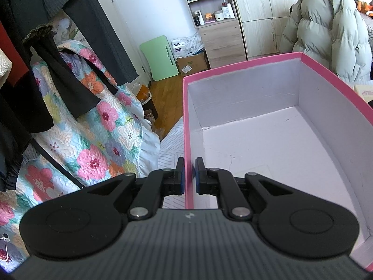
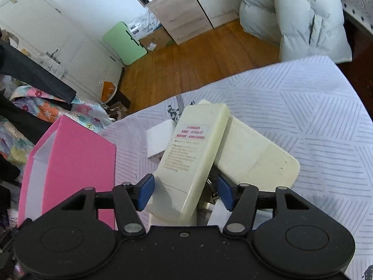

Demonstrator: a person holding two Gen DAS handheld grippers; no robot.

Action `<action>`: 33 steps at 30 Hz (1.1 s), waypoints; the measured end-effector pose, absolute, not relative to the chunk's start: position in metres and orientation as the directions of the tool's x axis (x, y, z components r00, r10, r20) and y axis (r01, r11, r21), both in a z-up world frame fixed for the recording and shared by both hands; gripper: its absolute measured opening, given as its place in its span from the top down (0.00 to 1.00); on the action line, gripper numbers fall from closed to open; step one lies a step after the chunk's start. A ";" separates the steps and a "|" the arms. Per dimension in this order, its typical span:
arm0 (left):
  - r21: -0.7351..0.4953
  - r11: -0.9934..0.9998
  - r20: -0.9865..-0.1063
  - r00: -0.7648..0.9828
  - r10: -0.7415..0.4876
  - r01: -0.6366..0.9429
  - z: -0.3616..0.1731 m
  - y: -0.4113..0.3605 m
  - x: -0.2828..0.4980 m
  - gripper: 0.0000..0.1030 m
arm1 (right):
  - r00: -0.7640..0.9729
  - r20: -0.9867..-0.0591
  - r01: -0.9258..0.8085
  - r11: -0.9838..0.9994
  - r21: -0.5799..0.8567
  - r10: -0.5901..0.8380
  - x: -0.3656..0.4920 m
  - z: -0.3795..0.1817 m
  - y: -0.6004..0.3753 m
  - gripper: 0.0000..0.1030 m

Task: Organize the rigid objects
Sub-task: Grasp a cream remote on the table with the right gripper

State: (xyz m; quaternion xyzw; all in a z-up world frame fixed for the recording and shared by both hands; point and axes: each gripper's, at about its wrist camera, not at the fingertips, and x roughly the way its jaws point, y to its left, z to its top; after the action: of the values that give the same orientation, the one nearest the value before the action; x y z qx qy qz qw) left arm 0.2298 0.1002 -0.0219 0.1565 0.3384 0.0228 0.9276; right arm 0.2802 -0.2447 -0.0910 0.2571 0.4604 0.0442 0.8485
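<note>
A pink box (image 1: 244, 66) with a bare white inside stands on the bed; nothing shows inside it. My left gripper (image 1: 189, 165) is shut on its near left wall, one pad outside and one inside. In the right wrist view the pink box (image 2: 77, 154) is at the left. Beside it a cream remote (image 2: 193, 149) lies label-up across a second cream remote (image 2: 256, 154), with a white block (image 2: 158, 137) and a small metal part (image 2: 209, 201) under them. My right gripper (image 2: 184, 184) is open around the top remote's near end, the right pad clear of it.
The pile lies on a striped white sheet (image 2: 303, 107) whose far edge drops to a wood floor (image 2: 198, 63). A floral quilt (image 1: 93, 128) and dark hanging clothes (image 1: 35, 81) are left of the box. A puffy coat (image 1: 326, 28) hangs behind it.
</note>
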 end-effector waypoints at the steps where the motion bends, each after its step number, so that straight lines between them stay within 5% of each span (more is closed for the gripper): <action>1: 0.307 0.950 -0.621 0.770 0.149 0.064 -0.023 0.100 0.229 0.93 | 0.597 -0.744 0.132 0.878 0.459 0.300 0.276 -0.087 -0.241 0.52; 10: 0.311 0.948 -0.621 0.769 0.152 0.063 -0.023 0.101 0.230 0.93 | 0.679 -0.633 -0.035 0.878 0.478 0.371 0.244 -0.066 -0.238 0.80; 26: 0.304 0.951 -0.620 0.770 0.152 0.057 -0.022 0.102 0.230 0.93 | 0.559 -0.758 -0.293 0.935 0.198 0.336 0.230 -0.048 -0.182 0.76; 33: 0.302 0.952 -0.619 0.771 0.149 0.059 -0.022 0.100 0.229 0.93 | 0.518 -0.761 -0.306 0.915 0.263 0.391 0.233 -0.057 -0.176 0.74</action>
State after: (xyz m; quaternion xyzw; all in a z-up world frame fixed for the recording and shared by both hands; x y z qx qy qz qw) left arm 0.2291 0.1000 -0.0215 0.1537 0.3375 0.0242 0.9284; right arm 0.2329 -0.1765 -0.0570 0.0476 0.4482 0.2005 0.8699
